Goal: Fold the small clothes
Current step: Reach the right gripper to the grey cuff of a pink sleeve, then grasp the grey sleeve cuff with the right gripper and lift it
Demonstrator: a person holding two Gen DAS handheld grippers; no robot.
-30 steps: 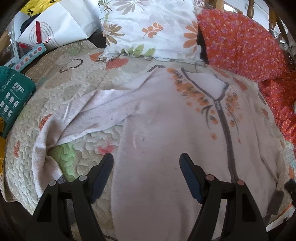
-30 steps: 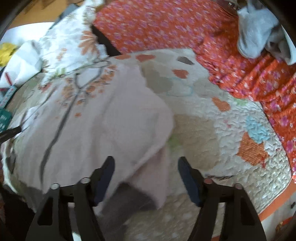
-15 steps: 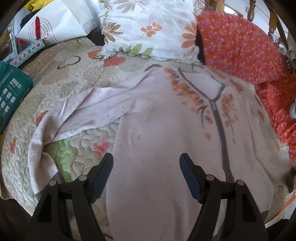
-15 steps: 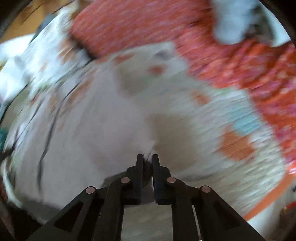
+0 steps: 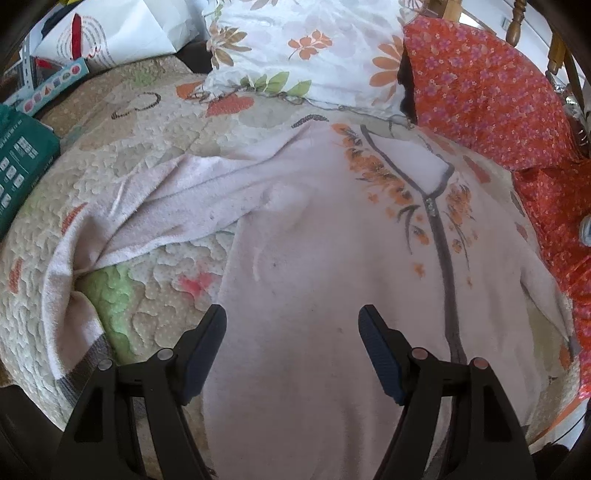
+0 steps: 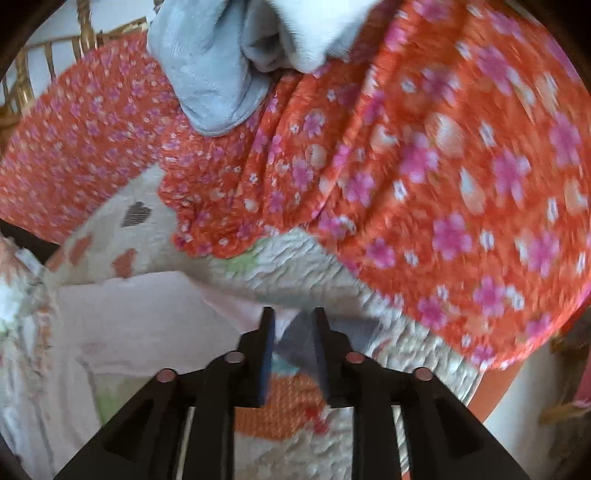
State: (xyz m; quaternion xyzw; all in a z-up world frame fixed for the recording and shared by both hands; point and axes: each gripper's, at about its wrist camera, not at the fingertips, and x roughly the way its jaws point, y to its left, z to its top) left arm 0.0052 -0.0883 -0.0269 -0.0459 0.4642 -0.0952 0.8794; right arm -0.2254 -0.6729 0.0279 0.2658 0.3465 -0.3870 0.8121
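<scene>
A pale pink zip-up top (image 5: 325,266) with orange flower print lies face up on the quilted bedspread (image 5: 122,155). Its left sleeve (image 5: 155,218) stretches out to the left. My left gripper (image 5: 291,325) is open and empty, hovering over the top's lower body. In the right wrist view my right gripper (image 6: 293,325) is nearly closed on the end of the top's right sleeve (image 6: 155,314), a grey cuff showing between the fingers, and holds it out to the right over the quilt.
An orange flowered blanket (image 6: 406,177) covers the right side, with a light blue garment (image 6: 221,66) on it. A white flowered pillow (image 5: 306,48) lies at the head. A green box (image 5: 18,166) and a white bag (image 5: 110,33) sit at the left.
My right gripper closed on the sleeve end and swung it out to the right, towards the orange blanket. My left gripper stayed open and shifted slightly over the top.
</scene>
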